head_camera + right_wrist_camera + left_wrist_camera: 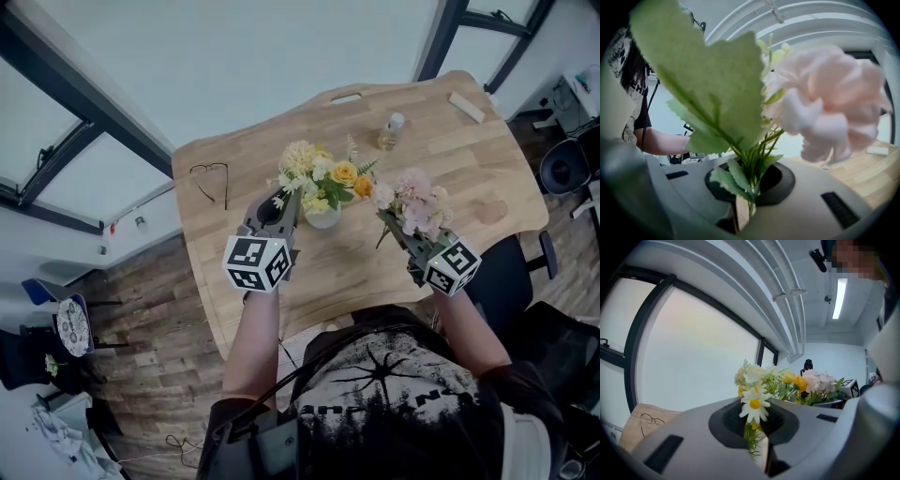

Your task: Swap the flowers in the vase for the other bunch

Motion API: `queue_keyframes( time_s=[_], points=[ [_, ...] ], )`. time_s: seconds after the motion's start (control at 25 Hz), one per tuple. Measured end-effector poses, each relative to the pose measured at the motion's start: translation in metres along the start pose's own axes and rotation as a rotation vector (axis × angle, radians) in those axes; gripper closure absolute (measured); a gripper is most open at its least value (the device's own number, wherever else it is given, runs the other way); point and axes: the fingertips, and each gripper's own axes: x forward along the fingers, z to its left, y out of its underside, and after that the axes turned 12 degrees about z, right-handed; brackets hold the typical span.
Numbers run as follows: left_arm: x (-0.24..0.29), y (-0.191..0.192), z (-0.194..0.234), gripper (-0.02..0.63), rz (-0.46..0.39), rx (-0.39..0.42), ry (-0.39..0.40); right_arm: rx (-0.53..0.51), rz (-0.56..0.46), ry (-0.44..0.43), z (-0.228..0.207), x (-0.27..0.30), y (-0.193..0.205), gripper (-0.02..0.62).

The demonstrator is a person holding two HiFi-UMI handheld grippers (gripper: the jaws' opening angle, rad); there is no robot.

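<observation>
A yellow and white bunch (319, 178) stands in a small pale vase (323, 219) at the middle of the wooden table (469, 159). My left gripper (279, 208) is at the bunch's left side, shut on its stems. In the left gripper view a white daisy (754, 405) and green stem sit pinched between the jaws of the left gripper (759, 446). My right gripper (405, 236) holds a pink bunch (412, 202) above the table, right of the vase. The right gripper (747, 208) is shut on its green stems, with a pink bloom (829, 108) close to the camera.
A small bottle (391, 131) stands behind the vase, and a pale block (467, 107) lies at the far right corner. A thin wire heart shape (211, 180) lies on the table's left part. A black chair (568, 169) stands beyond the right edge.
</observation>
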Motion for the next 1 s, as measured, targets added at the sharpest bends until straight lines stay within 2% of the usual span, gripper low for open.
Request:
queue_keyframes(
  time_s=[0.44,1.0],
  points=[
    [-0.02,-0.034,-0.009,0.56,-0.045,0.018,0.004,-0.006,-0.038,-0.016,0.006,-0.008,-0.011,0.561],
    [-0.085,-0.093,-0.005,0.56,-0.175,0.026,-0.033,-0.02,-0.093,-0.034,0.027,-0.012,-0.031,0.561]
  ],
)
